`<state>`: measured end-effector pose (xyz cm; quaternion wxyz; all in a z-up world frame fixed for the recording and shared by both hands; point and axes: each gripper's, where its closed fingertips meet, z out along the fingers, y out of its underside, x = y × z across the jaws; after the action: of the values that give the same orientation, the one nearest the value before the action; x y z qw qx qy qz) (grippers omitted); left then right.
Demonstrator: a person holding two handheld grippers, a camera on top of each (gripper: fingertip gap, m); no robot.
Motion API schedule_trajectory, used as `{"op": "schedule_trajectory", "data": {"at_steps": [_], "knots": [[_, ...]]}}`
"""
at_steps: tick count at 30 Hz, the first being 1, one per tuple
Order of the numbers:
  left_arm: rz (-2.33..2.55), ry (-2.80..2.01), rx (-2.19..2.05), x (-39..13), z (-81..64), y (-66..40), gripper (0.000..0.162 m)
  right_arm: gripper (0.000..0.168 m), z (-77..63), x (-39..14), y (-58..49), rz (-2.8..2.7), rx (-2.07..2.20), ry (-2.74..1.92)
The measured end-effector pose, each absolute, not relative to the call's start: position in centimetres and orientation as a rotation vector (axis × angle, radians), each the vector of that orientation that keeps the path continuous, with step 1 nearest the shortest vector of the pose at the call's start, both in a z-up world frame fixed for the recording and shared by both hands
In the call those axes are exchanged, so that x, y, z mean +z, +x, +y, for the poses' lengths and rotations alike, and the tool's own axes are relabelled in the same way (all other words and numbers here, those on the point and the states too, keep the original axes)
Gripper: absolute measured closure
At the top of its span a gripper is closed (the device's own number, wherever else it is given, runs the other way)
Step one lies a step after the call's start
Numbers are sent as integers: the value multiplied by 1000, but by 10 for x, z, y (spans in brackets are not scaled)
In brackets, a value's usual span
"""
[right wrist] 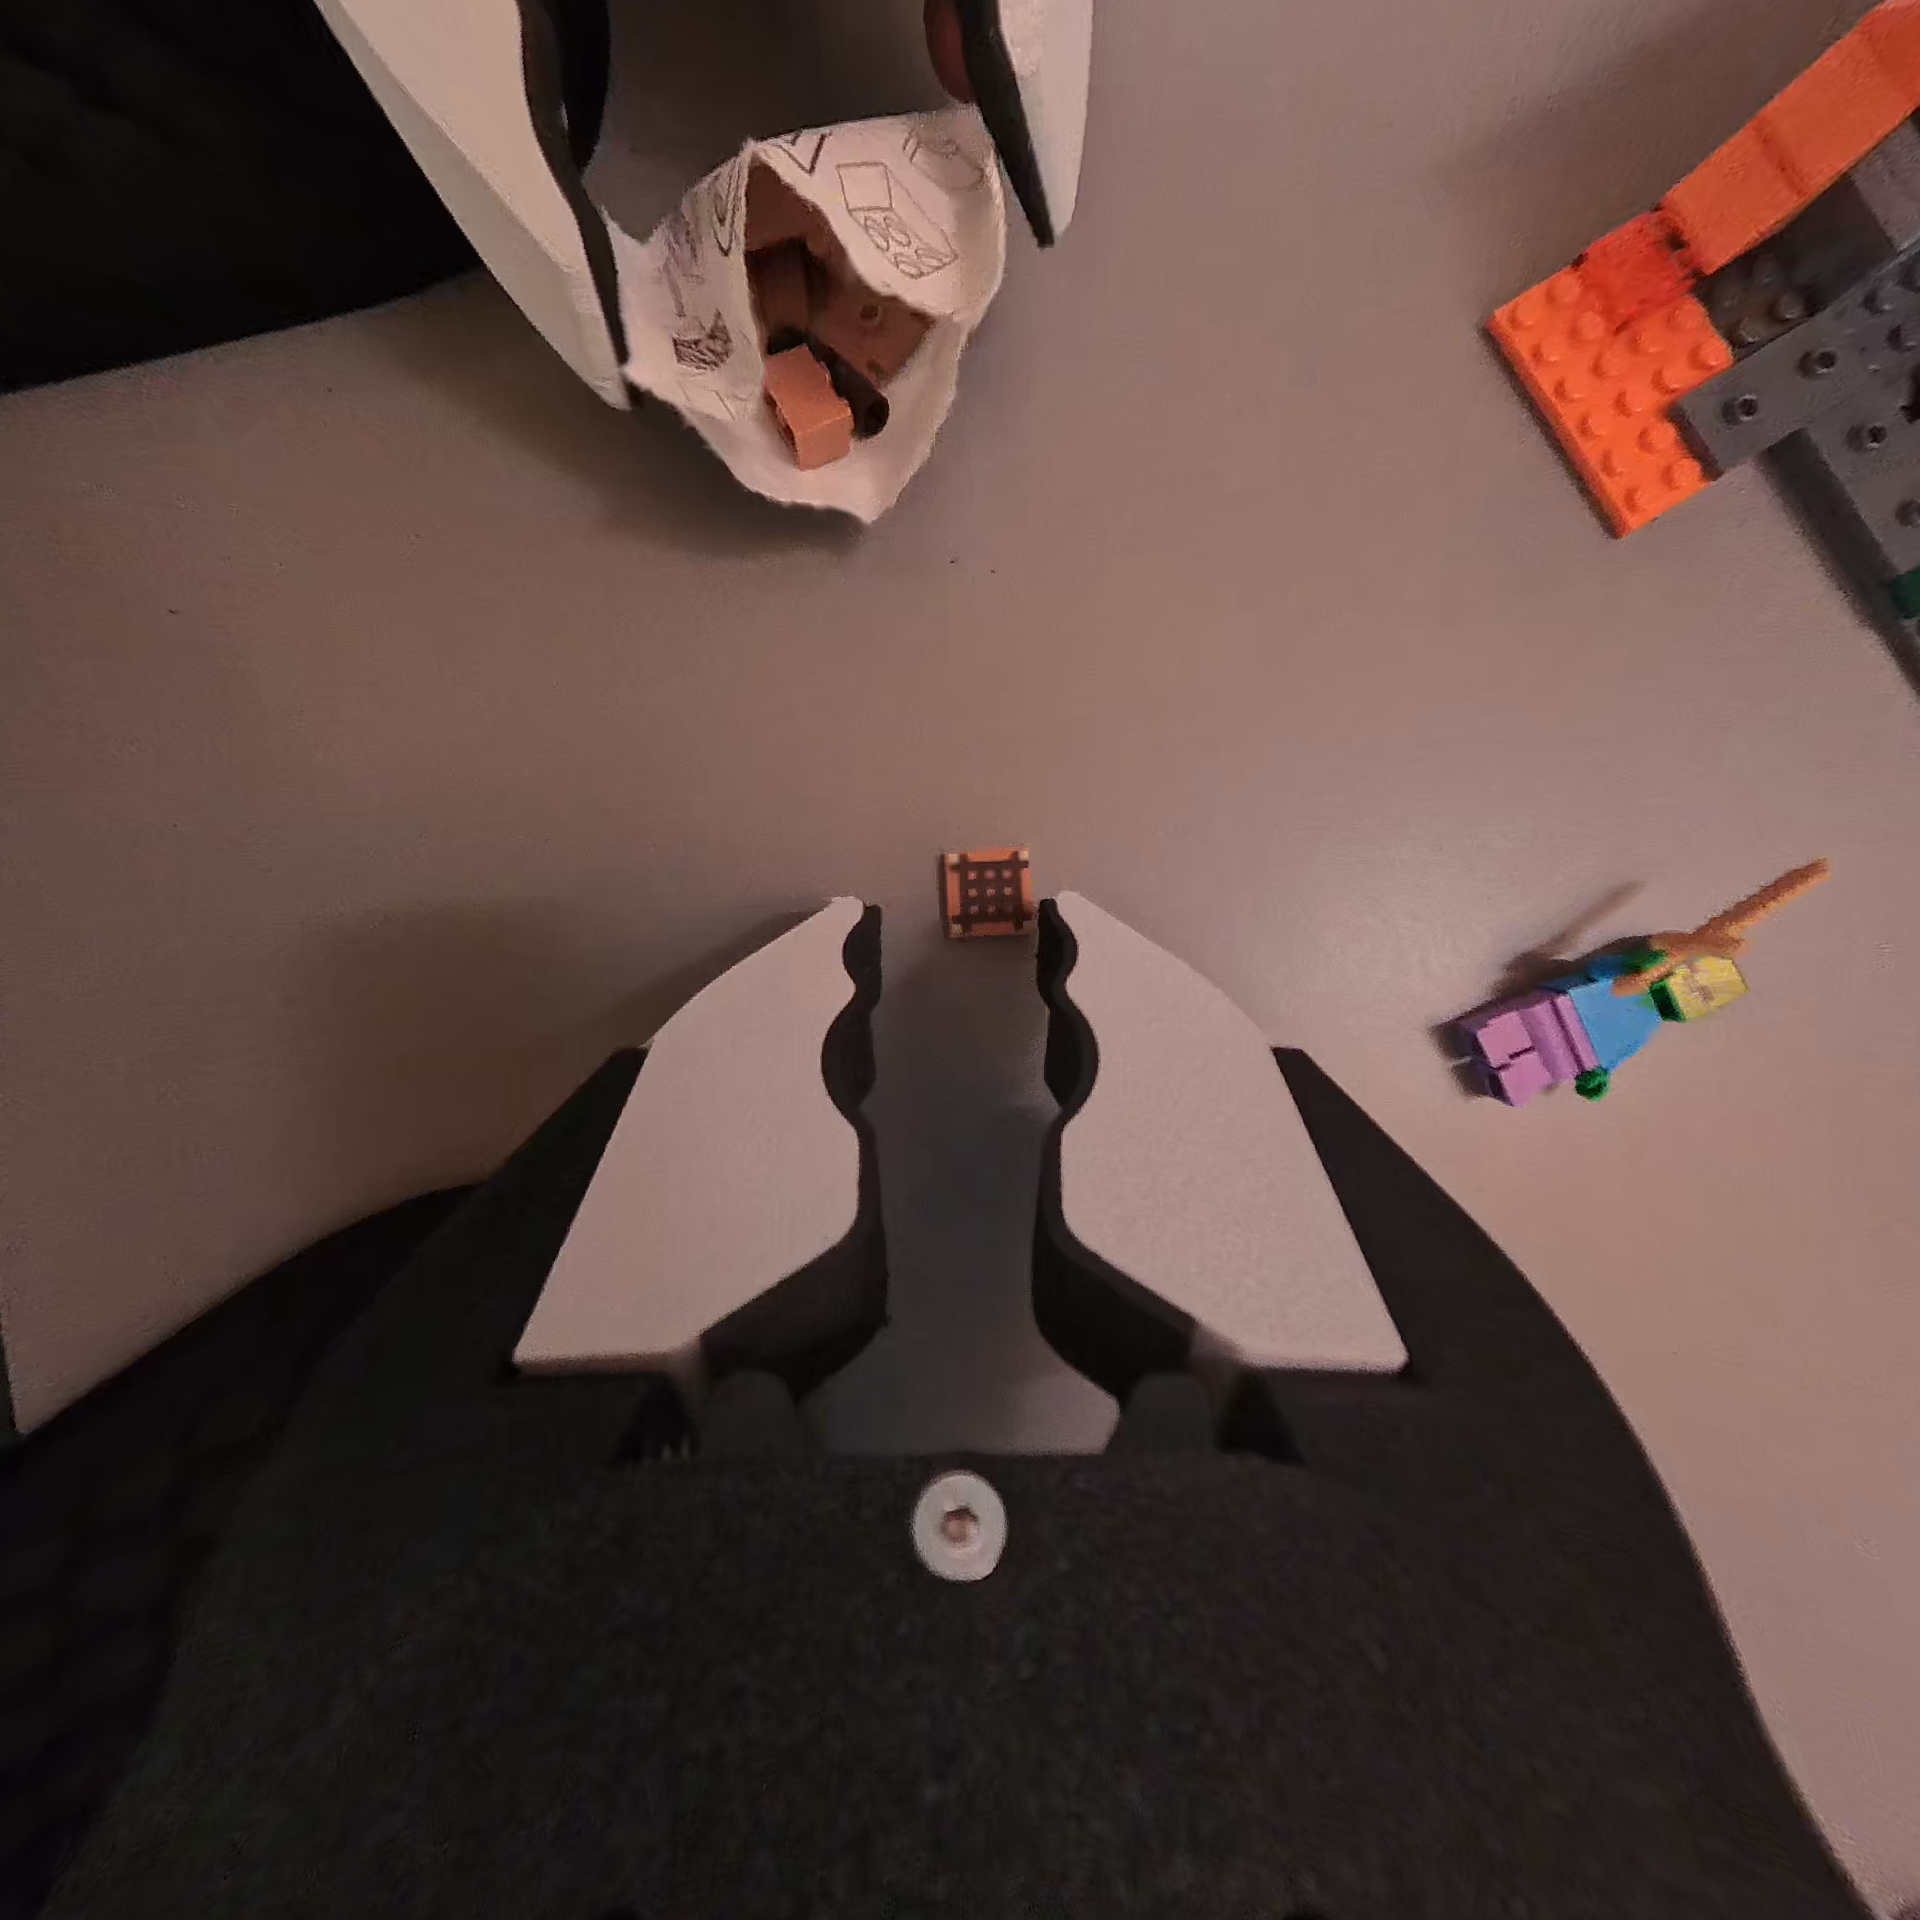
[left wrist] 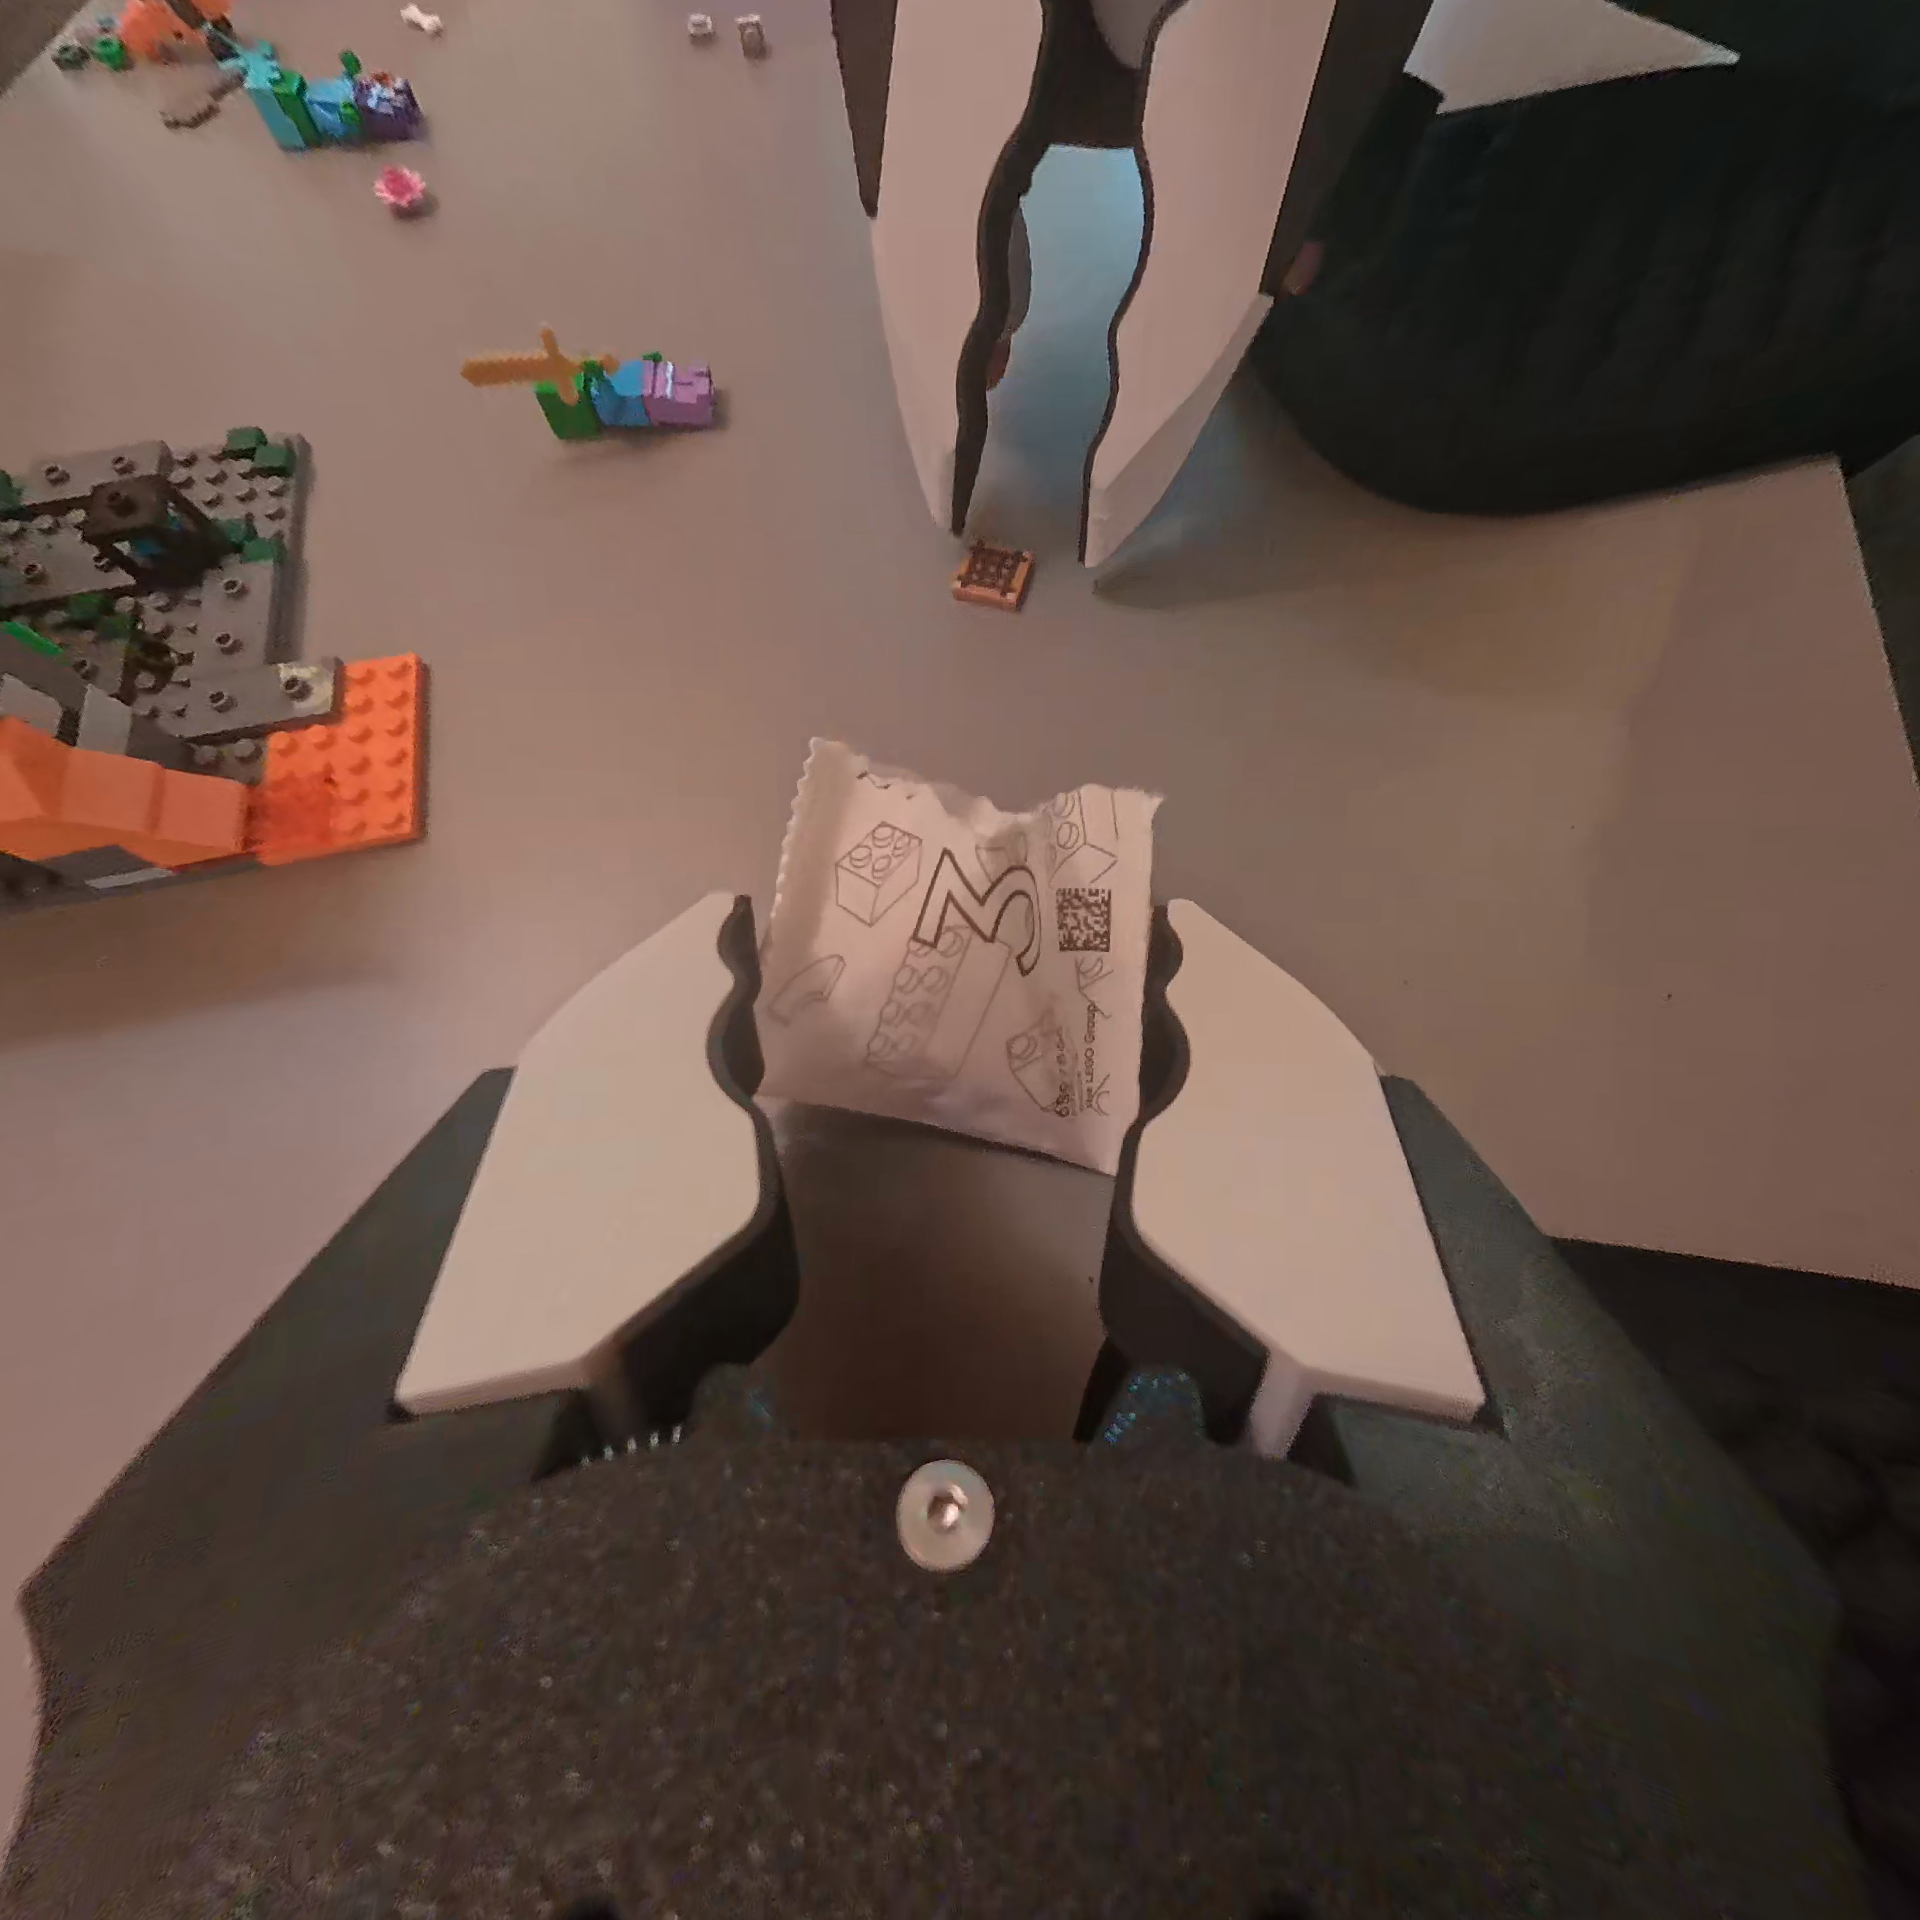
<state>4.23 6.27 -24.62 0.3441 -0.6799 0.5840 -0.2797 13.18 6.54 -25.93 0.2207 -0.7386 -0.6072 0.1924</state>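
Observation:
My left gripper is shut on a white printed paper bag and holds it above the grey table. In the right wrist view the left gripper holds the bag with its torn mouth open, and brown and tan bricks show inside. My right gripper is open and low over the table. A small tan tile with a dark grid lies flat just at its tips, close to the right fingertip. In the left wrist view the right gripper stands over the tile.
A brick build on grey and orange plates sits to one side. A lying figure with a tan sword is near the tile. Loose bricks and a pink flower piece lie farther off. A dark bulky shape borders the table. Left tips to right tips: about 10 cm. The pink flower piece is about 20 cm from my right fingertips.

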Motion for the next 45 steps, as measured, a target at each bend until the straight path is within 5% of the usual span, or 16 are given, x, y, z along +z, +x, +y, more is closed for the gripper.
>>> {"op": "schedule_trajectory", "data": {"at_steps": [9,21,45], "knots": [[1647,-1898,-665,-257,59,31,78,142,71,-265,130,-1698,531,-2077],[1615,-1880,-650,-260,67,33,99,153,64,-250,104,-1680,634,-1971],[1559,-1868,-713,-260,69,33,92,143,71,-251,72,-1711,609,-1862]]}}
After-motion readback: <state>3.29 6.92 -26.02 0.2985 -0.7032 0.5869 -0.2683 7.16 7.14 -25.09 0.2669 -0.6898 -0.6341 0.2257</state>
